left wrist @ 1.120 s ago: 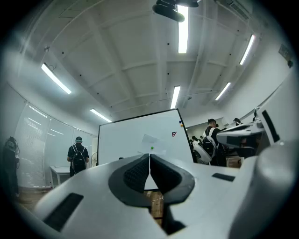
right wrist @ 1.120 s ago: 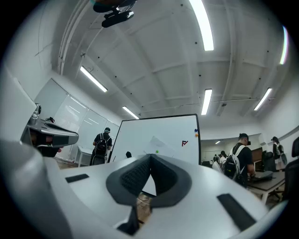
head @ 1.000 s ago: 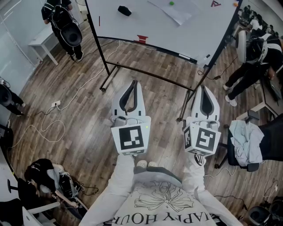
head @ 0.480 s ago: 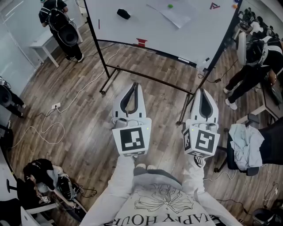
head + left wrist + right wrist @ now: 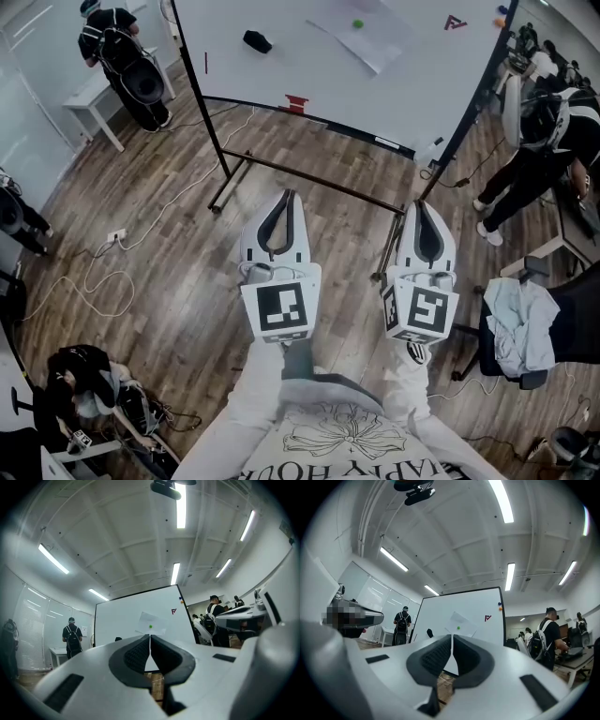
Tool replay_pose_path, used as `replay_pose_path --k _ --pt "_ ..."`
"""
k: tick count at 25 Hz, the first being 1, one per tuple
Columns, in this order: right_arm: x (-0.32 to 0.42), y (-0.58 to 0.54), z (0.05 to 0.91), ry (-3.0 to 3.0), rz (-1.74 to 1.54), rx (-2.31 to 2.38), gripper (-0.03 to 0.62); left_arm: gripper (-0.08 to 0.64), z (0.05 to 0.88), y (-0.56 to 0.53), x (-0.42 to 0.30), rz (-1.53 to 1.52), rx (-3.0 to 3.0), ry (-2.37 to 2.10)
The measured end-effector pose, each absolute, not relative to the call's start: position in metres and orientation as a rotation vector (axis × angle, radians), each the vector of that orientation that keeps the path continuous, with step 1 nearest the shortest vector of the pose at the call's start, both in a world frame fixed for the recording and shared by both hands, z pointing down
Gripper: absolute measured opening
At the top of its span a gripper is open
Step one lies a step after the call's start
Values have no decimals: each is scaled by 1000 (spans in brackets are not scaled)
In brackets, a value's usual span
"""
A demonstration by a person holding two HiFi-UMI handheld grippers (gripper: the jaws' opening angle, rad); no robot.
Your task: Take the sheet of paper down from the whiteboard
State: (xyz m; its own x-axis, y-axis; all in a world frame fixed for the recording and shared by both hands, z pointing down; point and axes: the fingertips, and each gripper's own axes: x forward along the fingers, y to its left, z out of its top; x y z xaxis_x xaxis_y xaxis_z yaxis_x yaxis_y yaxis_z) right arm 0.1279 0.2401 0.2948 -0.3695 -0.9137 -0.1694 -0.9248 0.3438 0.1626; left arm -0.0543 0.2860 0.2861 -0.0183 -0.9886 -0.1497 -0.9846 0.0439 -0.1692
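The whiteboard (image 5: 281, 66) has been brought nearer since the earlier frame and now fills more of the head view's top, while both grippers sit a little lower in the picture. The left gripper (image 5: 287, 197) and right gripper (image 5: 419, 208) are carried side by side, each with its fingers (image 5: 136, 656) pressed fully together and nothing held.

The sheet of paper (image 5: 361, 39) is seen tilted at the upper centre of the frame, pinned to the board by a green magnet (image 5: 357, 24), well apart from both tips. The approach is best continued straight at the sheet. The fingers should be opened before arrival, so that one pair can be set on a free paper edge while the magnet is lifted off with the other.
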Motion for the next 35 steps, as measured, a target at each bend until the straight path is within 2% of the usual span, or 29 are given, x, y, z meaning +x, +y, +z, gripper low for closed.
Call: replay_pose_path --k 17,30,35 --pt "61 41 272 2450 418 -1828 2 8 267 74 -125 -2 -2076 1997" --pt "53 -72 277 2390 428 -1956 5 8 265 -57 -140 16 -2133 1889" --pt "61 -119 283 2413 406 -1947 78 8 269 -101 -131 17 -2151 1890"
